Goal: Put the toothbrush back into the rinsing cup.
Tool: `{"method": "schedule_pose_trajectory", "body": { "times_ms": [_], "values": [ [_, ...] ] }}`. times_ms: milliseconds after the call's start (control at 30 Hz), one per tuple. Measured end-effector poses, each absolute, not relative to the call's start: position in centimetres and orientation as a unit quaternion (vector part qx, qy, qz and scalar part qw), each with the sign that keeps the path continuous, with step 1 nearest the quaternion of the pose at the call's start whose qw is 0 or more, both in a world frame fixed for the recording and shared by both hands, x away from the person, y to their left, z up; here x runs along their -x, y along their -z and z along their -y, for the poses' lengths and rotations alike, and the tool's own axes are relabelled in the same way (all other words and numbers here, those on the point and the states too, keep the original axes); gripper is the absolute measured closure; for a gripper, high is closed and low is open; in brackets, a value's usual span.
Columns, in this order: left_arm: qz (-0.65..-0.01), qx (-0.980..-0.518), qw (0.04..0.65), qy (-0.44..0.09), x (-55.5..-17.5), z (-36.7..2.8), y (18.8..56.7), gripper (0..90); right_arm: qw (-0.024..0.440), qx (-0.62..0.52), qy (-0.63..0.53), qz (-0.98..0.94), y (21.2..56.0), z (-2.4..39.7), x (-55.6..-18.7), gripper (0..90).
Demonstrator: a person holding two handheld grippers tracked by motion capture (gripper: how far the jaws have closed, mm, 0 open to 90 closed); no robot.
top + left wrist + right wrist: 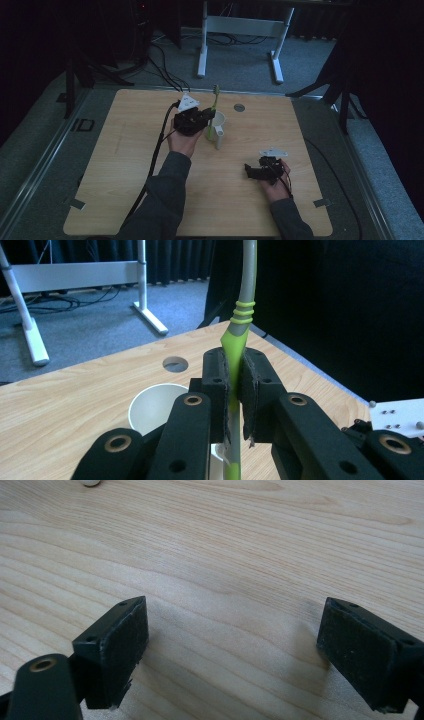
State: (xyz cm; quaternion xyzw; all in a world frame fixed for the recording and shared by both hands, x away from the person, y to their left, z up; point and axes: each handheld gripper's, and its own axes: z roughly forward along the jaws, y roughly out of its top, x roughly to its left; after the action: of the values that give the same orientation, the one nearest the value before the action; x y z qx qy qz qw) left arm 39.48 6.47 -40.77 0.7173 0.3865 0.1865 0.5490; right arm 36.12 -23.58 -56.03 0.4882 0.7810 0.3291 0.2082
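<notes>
My left gripper (234,390) is clamped on the upright green-and-grey plastic toothbrush (243,315), right above the white paper cup (150,407); my right gripper (232,650) sits wide open, well off.

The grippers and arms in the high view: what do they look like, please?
Both grippers, left gripper and right gripper, are black, each topped by a grey three-cornered plate. A black cable trails from the left one. Their fingers carry flat black pads. The sleeves are dark grey.

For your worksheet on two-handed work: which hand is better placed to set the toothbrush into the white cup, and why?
Left. The left tongs are already shut on the toothbrush, upright right beside the white cup. The right tongs stand open over bare table, away from both.
</notes>
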Motion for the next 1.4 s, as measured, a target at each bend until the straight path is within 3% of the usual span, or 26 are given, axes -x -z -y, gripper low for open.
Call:
{"method": "schedule_pose_trajectory", "body": {
  "times_ms": [1400],
  "values": [
    [-0.387,-0.693,0.571,-0.21,-40.22,-5.6,40.66,81.9,0.207,-0.487,-0.33,-0.782,56.03,23.6,-36.16,12.6]
  ]
}}
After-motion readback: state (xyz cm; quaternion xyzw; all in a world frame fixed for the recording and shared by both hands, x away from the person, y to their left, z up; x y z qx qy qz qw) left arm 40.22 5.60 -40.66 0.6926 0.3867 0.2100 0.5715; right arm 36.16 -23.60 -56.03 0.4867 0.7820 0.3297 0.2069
